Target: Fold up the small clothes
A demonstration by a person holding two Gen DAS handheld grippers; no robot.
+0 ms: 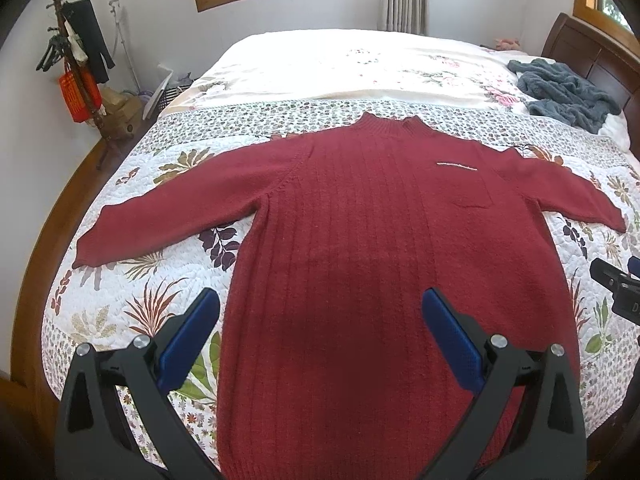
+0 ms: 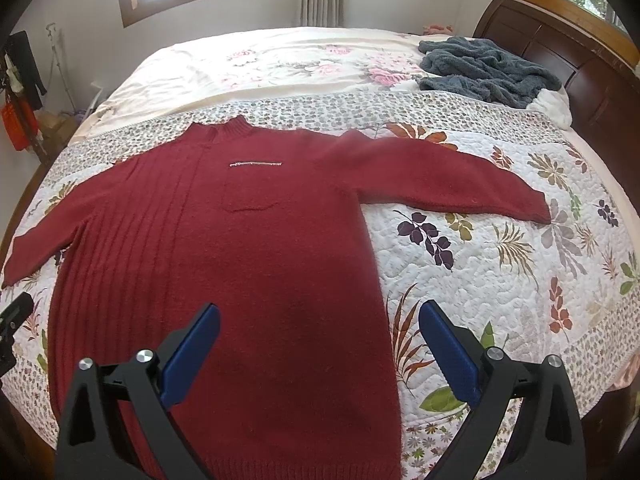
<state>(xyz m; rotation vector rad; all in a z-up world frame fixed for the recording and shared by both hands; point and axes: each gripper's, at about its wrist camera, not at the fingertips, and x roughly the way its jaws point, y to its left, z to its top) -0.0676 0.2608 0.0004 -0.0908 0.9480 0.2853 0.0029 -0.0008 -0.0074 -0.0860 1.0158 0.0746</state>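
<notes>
Hovering over red sweater [image 1: 360,240], spread flat, face up on quilt [image 1: 168,300] of bed [image 1: 320,56]. Long axis running from hem near fingers to collar far away. Left gripper [image 1: 320,320] spread wide, holding nothing, straddling left hem edge; right gripper [image 2: 320,332] likewise released, straddling right edge. Each about equally near. Sleeves stretched outward. No legible writing; only pale stripe above chest pocket [image 2: 250,196].
</notes>
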